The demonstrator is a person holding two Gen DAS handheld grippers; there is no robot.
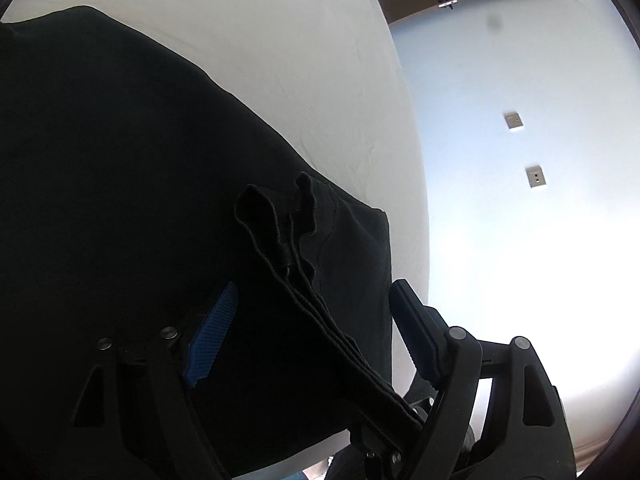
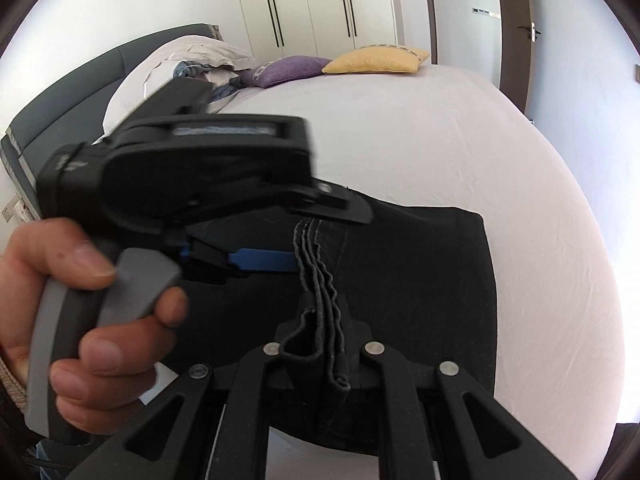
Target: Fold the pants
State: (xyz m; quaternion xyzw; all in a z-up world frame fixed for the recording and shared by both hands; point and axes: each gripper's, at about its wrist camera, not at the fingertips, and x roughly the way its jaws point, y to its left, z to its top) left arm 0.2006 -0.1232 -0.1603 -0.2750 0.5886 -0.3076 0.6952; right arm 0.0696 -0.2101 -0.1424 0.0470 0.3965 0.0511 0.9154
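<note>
Black pants (image 1: 120, 168) lie spread on the white bed sheet (image 1: 280, 40). In the left wrist view my left gripper (image 1: 312, 304) stands open, its blue pads either side of a bunched hem of the pants (image 1: 280, 232) that runs between them. In the right wrist view my right gripper (image 2: 320, 344) is shut on the stacked hem edges (image 2: 320, 304) of the pants (image 2: 420, 280). The left gripper (image 2: 304, 240) shows there too, held by a hand (image 2: 80, 320), its fingers around the same hem just beyond my right fingers.
The bed sheet (image 2: 440, 140) stretches far and right. A white pillow (image 2: 180, 60), a purple cushion (image 2: 288, 68) and a yellow cushion (image 2: 376, 60) lie at the headboard. Wardrobe doors (image 2: 312, 0) stand behind. A wall with two sockets (image 1: 536, 176) is right of the bed.
</note>
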